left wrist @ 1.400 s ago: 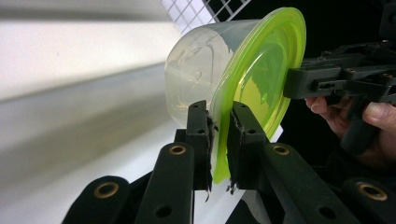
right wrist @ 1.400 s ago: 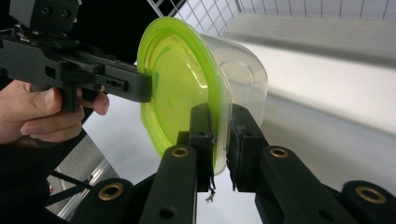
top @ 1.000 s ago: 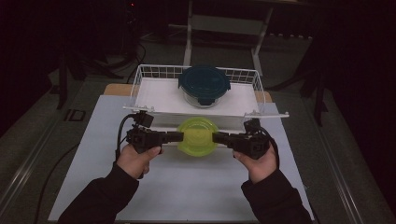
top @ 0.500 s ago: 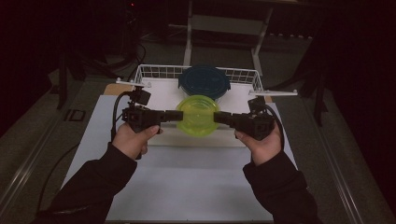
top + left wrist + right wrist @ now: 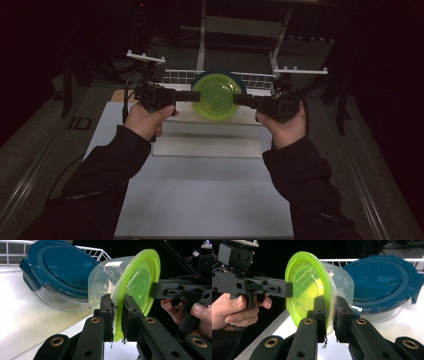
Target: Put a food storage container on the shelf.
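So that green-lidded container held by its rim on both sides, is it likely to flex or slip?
Probably light: the green-lidded container looks empty through its clear wall. Its thin lid rim may flex, since the left gripper and right gripper pinch only that edge. The glossy plastic could slip or pivot, as it hangs tilted on edge.

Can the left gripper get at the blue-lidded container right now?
Probably not: the left gripper is shut on the green-lidded container, shared with the right gripper. The blue-lidded container sits behind it.
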A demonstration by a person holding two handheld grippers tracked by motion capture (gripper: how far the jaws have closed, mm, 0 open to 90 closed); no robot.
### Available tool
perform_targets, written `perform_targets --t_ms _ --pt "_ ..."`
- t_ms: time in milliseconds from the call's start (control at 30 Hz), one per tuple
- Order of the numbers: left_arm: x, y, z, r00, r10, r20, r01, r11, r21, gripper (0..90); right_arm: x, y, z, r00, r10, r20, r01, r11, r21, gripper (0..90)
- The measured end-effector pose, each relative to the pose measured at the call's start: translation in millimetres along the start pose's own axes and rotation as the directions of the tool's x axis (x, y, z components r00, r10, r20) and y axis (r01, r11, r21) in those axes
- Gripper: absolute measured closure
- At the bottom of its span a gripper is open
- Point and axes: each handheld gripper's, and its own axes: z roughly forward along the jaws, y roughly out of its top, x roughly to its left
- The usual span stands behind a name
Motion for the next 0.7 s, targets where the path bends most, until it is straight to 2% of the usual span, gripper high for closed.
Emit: perform_targets --t_ms 100,300,500,700 --pt "4.5 8.5 3.1 0.9999 -0.015 0.008 0.015 0.9999 0.002 79.6 -1.8 9.6 1.9 0.9999 -0.002 0.014 0.002 1.000 0.001 81.4" --pt "12.9 20.8 15.3 0.9993 -0.037 0.009 0.037 0.9993 -0.004 79.5 -11.4 20.6 7.2 0.9989 0.026 0.040 -0.026 1.000 -0.006 81.3" --pt "21.5 30.5 29.1 0.9977 -0.067 0.000 0.067 0.9976 0.014 79.4 -28.6 28.3 13.4 0.9963 0.075 0.040 -0.076 0.997 0.001 81.2" --pt "26.6 35.9 35.4 0.9968 -0.079 -0.001 0.079 0.9968 -0.002 79.1 -38.8 35.3 19.0 0.9932 0.107 0.045 -0.108 0.994 0.005 81.1"
